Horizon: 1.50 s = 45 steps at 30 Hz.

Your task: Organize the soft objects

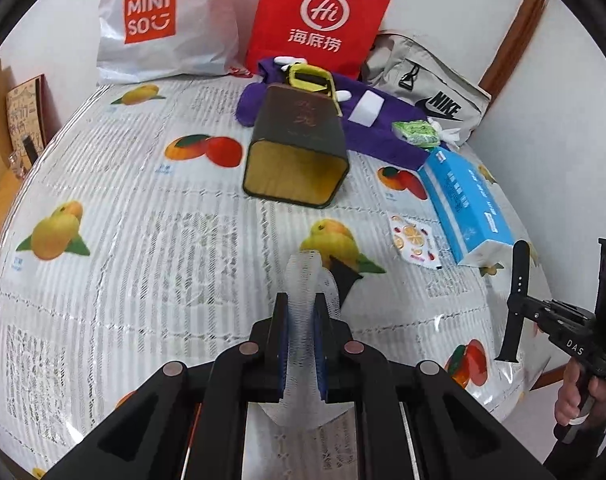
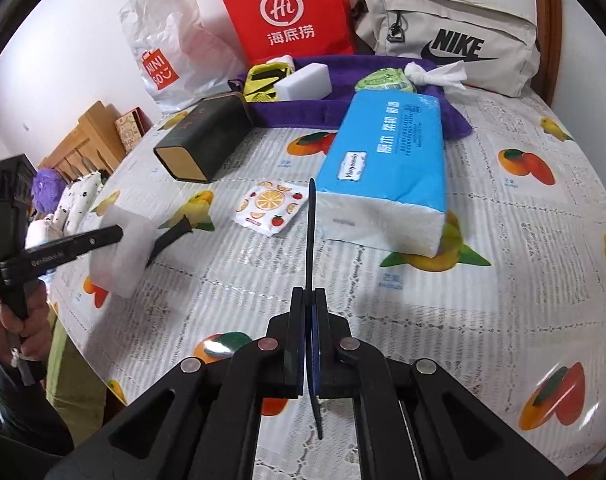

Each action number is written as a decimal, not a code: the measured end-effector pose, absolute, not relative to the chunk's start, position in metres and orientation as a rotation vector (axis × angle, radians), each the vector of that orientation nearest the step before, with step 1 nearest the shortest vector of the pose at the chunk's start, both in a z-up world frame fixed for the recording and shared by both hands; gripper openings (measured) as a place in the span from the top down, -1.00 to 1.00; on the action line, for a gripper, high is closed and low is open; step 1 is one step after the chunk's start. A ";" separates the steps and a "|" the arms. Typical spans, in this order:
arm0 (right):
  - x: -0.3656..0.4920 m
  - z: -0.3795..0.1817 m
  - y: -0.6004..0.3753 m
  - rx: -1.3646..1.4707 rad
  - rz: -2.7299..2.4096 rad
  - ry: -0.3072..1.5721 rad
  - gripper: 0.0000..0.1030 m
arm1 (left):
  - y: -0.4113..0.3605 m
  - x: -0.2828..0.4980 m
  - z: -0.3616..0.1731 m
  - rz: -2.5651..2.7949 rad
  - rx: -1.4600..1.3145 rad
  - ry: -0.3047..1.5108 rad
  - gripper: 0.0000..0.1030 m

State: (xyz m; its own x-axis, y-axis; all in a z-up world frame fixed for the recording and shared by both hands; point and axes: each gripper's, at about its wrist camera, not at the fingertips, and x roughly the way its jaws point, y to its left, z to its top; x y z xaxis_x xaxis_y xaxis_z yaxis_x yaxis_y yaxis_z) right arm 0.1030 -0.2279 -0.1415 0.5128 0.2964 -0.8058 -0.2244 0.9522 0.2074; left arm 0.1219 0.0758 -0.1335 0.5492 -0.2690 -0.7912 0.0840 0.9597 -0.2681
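My left gripper (image 1: 301, 300) is shut on a white sponge block (image 1: 307, 276), held just above the fruit-print tablecloth (image 1: 143, 240). In the right wrist view that sponge (image 2: 119, 252) hangs at the table's left edge. Behind it a black strip (image 2: 171, 236) lies on the cloth. My right gripper (image 2: 309, 292) is shut on a thin black strap (image 2: 311, 232), seen edge-on and standing upright. From the left wrist view, the strap (image 1: 517, 280) hangs at the right, near a blue tissue pack (image 1: 463, 200).
A dark open box (image 1: 299, 148) lies on its side mid-table. A small fruit-print wipe packet (image 2: 269, 206) lies beside the tissue pack (image 2: 387, 152). At the back a purple towel (image 2: 343, 76) carries a white sponge (image 2: 303, 82) and a green packet (image 2: 385, 80). Bags line the wall.
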 end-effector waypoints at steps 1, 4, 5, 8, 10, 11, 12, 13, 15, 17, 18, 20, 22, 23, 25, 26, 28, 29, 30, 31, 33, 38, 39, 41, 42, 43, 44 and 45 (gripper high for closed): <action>0.103 -0.140 -0.230 0.087 0.314 0.983 0.95 | 0.074 0.123 -0.132 -0.213 -0.205 0.968 0.79; 0.102 -0.133 -0.234 0.096 0.314 0.972 0.95 | 0.068 0.127 -0.125 -0.224 -0.194 0.960 0.79; 0.102 -0.130 -0.234 0.097 0.317 0.967 0.95 | 0.066 0.129 -0.122 -0.226 -0.192 0.956 0.79; 0.104 -0.117 -0.235 0.102 0.338 0.942 0.95 | 0.063 0.135 -0.113 -0.231 -0.189 0.940 0.79; 0.107 -0.106 -0.235 0.097 0.343 0.919 0.95 | 0.063 0.140 -0.107 -0.231 -0.186 0.933 0.79; 0.109 -0.101 -0.235 0.098 0.349 0.908 0.95 | 0.062 0.143 -0.104 -0.232 -0.184 0.925 0.79; 0.112 -0.096 -0.235 0.101 0.360 0.897 0.95 | 0.063 0.146 -0.100 -0.230 -0.182 0.920 0.79; 0.115 -0.091 -0.235 0.104 0.369 0.886 0.95 | 0.063 0.150 -0.097 -0.227 -0.181 0.916 0.79; 0.125 -0.080 -0.236 0.102 0.383 0.861 0.95 | 0.064 0.159 -0.090 -0.220 -0.177 0.905 0.79; 0.133 -0.072 -0.236 0.094 0.384 0.843 0.95 | 0.066 0.167 -0.084 -0.213 -0.173 0.899 0.79; 0.140 -0.067 -0.237 0.090 0.388 0.833 0.95 | 0.067 0.173 -0.080 -0.210 -0.171 0.894 0.79; 0.151 -0.060 -0.238 0.083 0.391 0.811 0.95 | 0.067 0.183 -0.074 -0.204 -0.172 0.886 0.79; 0.167 -0.053 -0.241 0.080 0.396 0.799 0.95 | 0.067 0.193 -0.069 -0.202 -0.173 0.880 0.79; 0.177 -0.050 -0.243 0.078 0.394 0.793 0.95 | 0.067 0.200 -0.067 -0.196 -0.171 0.878 0.79; 0.192 -0.046 -0.246 0.077 0.391 0.786 0.95 | 0.065 0.211 -0.064 -0.191 -0.165 0.877 0.79; 0.200 -0.044 -0.248 0.076 0.387 0.782 0.95 | 0.064 0.219 -0.062 -0.186 -0.162 0.875 0.79; 0.218 -0.040 -0.251 0.077 0.383 0.777 0.95 | 0.062 0.230 -0.060 -0.184 -0.160 0.876 0.79; 0.227 -0.039 -0.251 0.079 0.381 0.777 0.95 | 0.061 0.239 -0.059 -0.184 -0.160 0.875 0.79; 0.237 -0.038 -0.253 0.082 0.378 0.776 0.95 | 0.060 0.245 -0.058 -0.183 -0.161 0.876 0.79; 0.247 -0.038 -0.254 0.084 0.379 0.777 0.95 | 0.059 0.251 -0.058 -0.183 -0.162 0.878 0.79; 0.265 -0.039 -0.255 0.088 0.372 0.784 0.95 | 0.056 0.267 -0.057 -0.185 -0.160 0.880 0.79; 0.301 -0.042 -0.260 0.095 0.358 0.793 0.95 | 0.046 0.306 -0.052 -0.190 -0.144 0.878 0.79; 0.310 -0.042 -0.262 0.089 0.348 0.793 0.95 | 0.044 0.312 -0.052 -0.191 -0.141 0.878 0.79; 0.325 -0.045 -0.264 0.086 0.346 0.801 0.95 | 0.040 0.327 -0.052 -0.201 -0.130 0.880 0.79; 0.330 -0.046 -0.265 0.086 0.343 0.808 0.95 | 0.038 0.332 -0.053 -0.201 -0.124 0.880 0.79; 0.337 -0.048 -0.267 0.087 0.335 0.812 0.95 | 0.037 0.337 -0.053 -0.201 -0.119 0.881 0.79; 0.346 -0.050 -0.268 0.086 0.329 0.821 0.95 | 0.036 0.345 -0.054 -0.203 -0.116 0.883 0.79; 0.353 -0.052 -0.269 0.084 0.327 0.828 0.95 | 0.035 0.350 -0.055 -0.205 -0.119 0.885 0.79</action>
State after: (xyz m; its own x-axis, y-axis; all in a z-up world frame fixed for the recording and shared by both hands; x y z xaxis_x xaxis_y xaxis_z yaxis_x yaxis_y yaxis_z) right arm 0.3527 -0.2687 -0.0523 0.6297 0.3181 -0.7087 -0.2529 0.9466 0.2002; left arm 0.3504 0.0353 -0.0547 0.6156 -0.2267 -0.7547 0.1286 0.9738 -0.1875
